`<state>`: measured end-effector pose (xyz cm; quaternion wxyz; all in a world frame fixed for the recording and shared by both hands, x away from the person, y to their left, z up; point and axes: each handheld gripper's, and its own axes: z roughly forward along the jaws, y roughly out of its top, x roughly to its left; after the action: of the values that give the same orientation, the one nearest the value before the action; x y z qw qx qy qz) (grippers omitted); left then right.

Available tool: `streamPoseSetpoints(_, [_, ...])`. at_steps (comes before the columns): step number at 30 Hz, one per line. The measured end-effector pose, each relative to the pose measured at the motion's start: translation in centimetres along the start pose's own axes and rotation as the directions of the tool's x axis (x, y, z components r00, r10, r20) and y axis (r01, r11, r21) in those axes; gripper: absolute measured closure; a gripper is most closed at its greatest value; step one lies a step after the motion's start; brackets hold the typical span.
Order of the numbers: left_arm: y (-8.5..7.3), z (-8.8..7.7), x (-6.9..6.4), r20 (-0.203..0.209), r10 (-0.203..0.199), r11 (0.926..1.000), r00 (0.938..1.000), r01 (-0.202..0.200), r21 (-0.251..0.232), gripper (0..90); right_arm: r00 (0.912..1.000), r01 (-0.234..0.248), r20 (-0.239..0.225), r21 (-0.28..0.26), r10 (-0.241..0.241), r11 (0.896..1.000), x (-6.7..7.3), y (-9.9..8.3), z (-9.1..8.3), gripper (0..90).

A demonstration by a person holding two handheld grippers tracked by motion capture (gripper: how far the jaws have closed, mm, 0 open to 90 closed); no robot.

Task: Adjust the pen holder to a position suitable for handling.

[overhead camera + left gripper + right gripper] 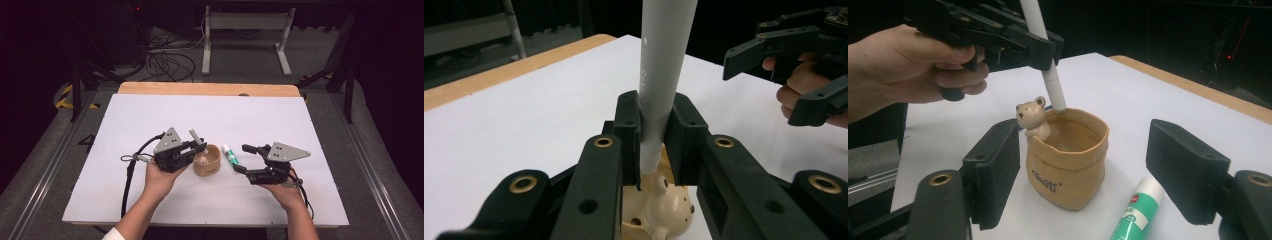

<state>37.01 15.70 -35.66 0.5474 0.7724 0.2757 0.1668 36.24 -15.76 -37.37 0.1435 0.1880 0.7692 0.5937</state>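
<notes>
Left gripper [196,145], frame centre, clamped tight on a slim grey-white plastic pen [1047,70], tip at the rim of the tan bag-shaped ceramic holder with a bear figure [1068,159]. Pen looks light, stiff and slick; grip mid-barrel. Right gripper [241,159] gapes empty beside a green-white glue stick [1135,210], lower right.

On the table [150,120], the bear pot [207,160] stands near the middle. The left tool [196,146] sits just left of it, clamped on a pen [195,136] whose lower tip hangs over the pot's rim (touching or not, I cannot tell). A glue stick [230,155] lies just right of the pot. The right tool [245,159] is to the right of the glue stick, apart from it, jaws spread toward the pot.
</notes>
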Motion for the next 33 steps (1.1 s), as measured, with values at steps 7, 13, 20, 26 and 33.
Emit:
streamPoseSetpoints(7, [-0.4, 0.7, 0.4, -0.015, -0.002, 0.9995, 0.9999, 0.002, 0.031, 77.3, 1.0000, 0.002, 0.000, 0.008, -0.002, 1.000, 0.0, 0.0, 0.1, 30.7])
streamPoseSetpoints(13, [-1.1, 1.2, 0.7, -0.016, -0.004, 0.9986, 0.9999, 0.005, 0.052, 77.2, 1.0000, 0.001, 0.005, 0.009, -0.001, 1.000, 0.0, 0.0, 0.1, 31.3])
streamPoseSetpoints(20, [-1.6, 1.5, 1.0, -0.012, -0.013, 0.9972, 0.9998, 0.014, 0.074, 77.0, 1.0000, 0.000, 0.003, 0.013, 0.000, 1.000, 0.0, -0.1, 0.1, 31.7])
streamPoseSetpoints(26, [-1.8, 1.6, 1.2, 0.002, -0.039, 0.9963, 0.9993, 0.038, 0.077, 77.0, 1.0000, 0.000, -0.002, 0.014, 0.000, 1.000, 0.1, -0.1, 0.2, 32.3])
streamPoseSetpoints(33, [-2.0, 1.6, 1.6, -0.005, -0.056, 0.9946, 0.9984, 0.056, 0.088, 74.8, 1.0000, -0.002, 0.000, 0.014, 0.002, 1.000, 0.0, -0.1, 0.2, 32.3])
